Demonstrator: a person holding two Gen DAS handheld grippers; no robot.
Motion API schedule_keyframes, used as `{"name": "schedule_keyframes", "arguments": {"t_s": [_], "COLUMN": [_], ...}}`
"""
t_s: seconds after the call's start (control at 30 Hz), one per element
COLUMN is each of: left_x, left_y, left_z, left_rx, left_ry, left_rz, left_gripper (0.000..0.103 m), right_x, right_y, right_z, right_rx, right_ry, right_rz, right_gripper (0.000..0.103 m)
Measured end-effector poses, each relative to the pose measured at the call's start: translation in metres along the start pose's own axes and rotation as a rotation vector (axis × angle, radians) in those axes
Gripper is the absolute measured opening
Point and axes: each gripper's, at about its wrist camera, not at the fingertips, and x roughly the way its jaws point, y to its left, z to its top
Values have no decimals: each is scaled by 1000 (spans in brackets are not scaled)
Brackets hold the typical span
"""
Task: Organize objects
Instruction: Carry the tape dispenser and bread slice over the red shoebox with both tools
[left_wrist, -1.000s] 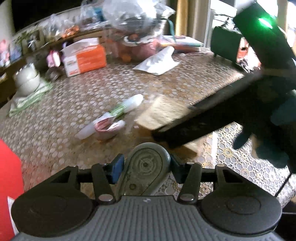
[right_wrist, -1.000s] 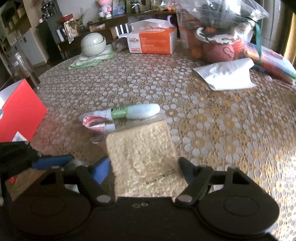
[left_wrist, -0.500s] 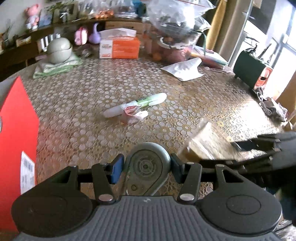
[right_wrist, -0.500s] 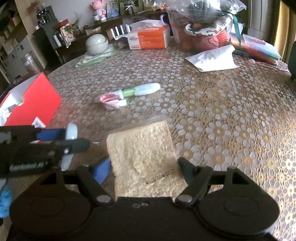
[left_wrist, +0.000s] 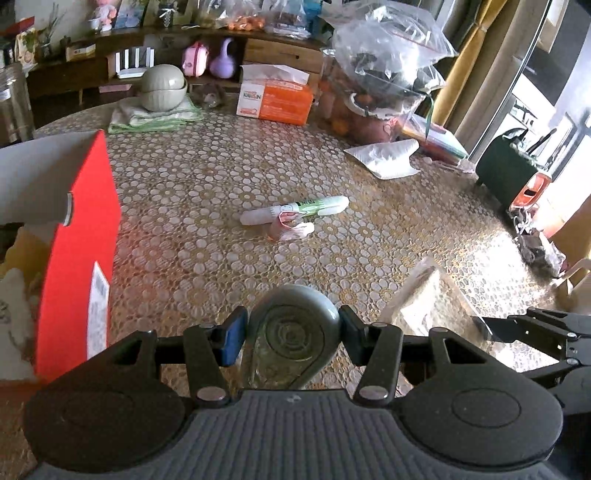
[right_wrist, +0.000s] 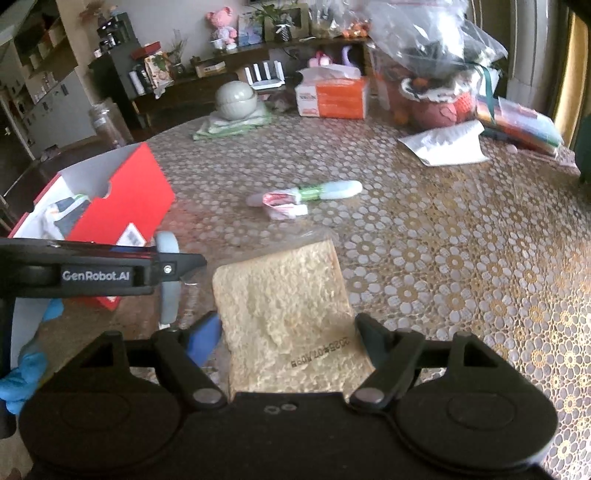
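Observation:
My left gripper (left_wrist: 291, 328) is shut on a grey teardrop-shaped tape dispenser (left_wrist: 293, 332), held above the table beside the open red box (left_wrist: 83, 236). My right gripper (right_wrist: 288, 328) is shut on a bagged slice of bread (right_wrist: 284, 295), held above the table; the bread also shows at the right of the left wrist view (left_wrist: 424, 306). The left gripper with the dispenser (right_wrist: 168, 280) appears at the left of the right wrist view, in front of the red box (right_wrist: 122, 206). A white and green tube (left_wrist: 295, 210) and a small pink tube (left_wrist: 291, 230) lie mid-table.
An orange tissue box (left_wrist: 275, 99), a grey bowl set on a green cloth (left_wrist: 162, 88), a white pouch (left_wrist: 384, 158) and plastic bags of goods (left_wrist: 384, 66) stand along the far side. The red box holds several items (right_wrist: 59, 218). A dark green heater (left_wrist: 506, 181) stands beyond the table.
Both grippers pulled back and up from the tubes with their loads. The left gripper swung left, bringing the red box into view beside it. The right gripper moved off to its right.

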Motion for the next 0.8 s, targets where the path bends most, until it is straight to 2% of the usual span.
{"name": "schedule_keyframes", "arguments": {"t_s": [0.43, 0.8], "left_x": [-58, -108], "left_y": [27, 79], "left_z": [14, 34], "left_rx": [-42, -92], "left_ry": [-69, -138], "left_rz": [2, 68], "left_gripper": [52, 52], "right_x": [-23, -19], "right_y": [52, 114], "right_z": [25, 53], "right_rx": [-75, -181], "right_ry": [-44, -78], "right_rz": [28, 54], "right_gripper": [78, 78]}}
